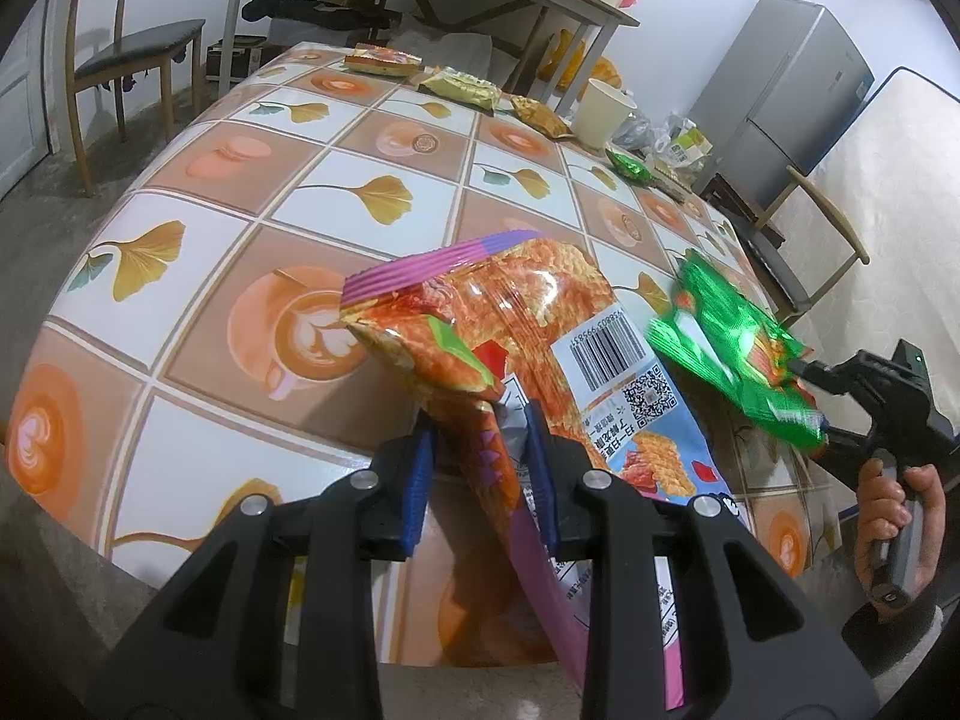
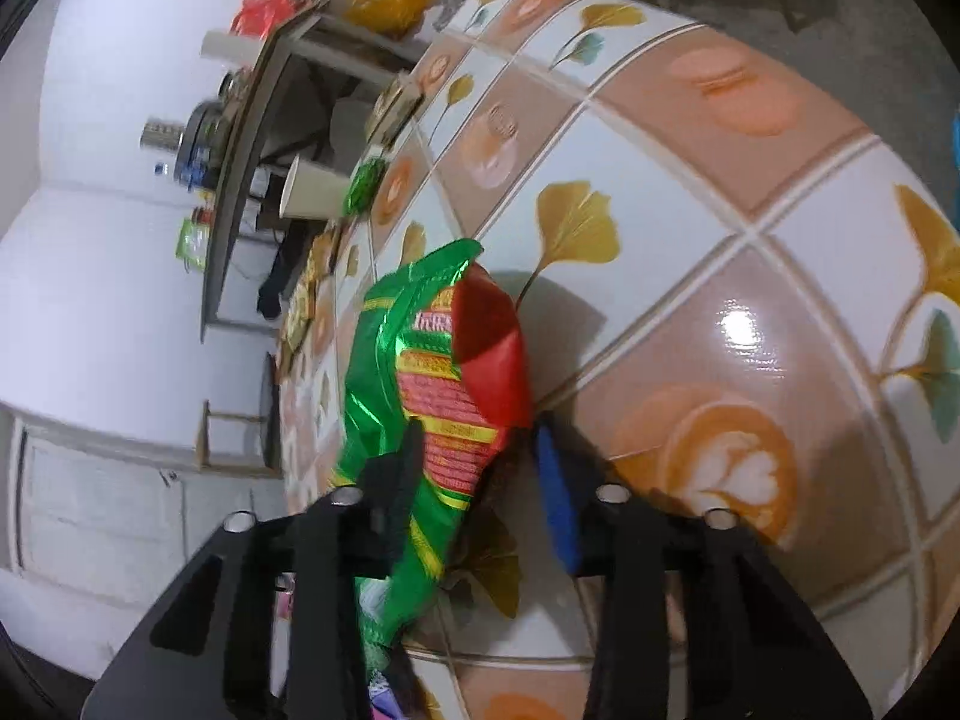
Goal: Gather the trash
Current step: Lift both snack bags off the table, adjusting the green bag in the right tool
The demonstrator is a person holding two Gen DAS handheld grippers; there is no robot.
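Trash on the table: orange snack bag (image 1: 528, 324), barcode and QR code facing up, purple sealed strip at its far end, pinched at its near end between the blue pads of the left gripper (image 1: 480, 456), jaws narrowed onto the crumpled foil. Bag lifted off the tablecloth (image 1: 336, 192), leaning away from the camera.

Green snack wrapper (image 2: 414, 384), with a red patch, sits in the right gripper (image 2: 486, 468), jaws drawn in on its lower part; one black finger overlaps the foil, the blue pad (image 2: 558, 498) sits just beside the red patch. In the left wrist view the same wrapper hangs from that gripper's tip to the right of the orange bag, a hand (image 1: 894, 516) on the grip handle.

Far table edge: more wrappers (image 1: 462, 87), white paper cup (image 1: 603, 111), small green wrapper (image 1: 630, 165). Wooden chair (image 1: 120, 54) left, grey fridge (image 1: 792, 84) right.
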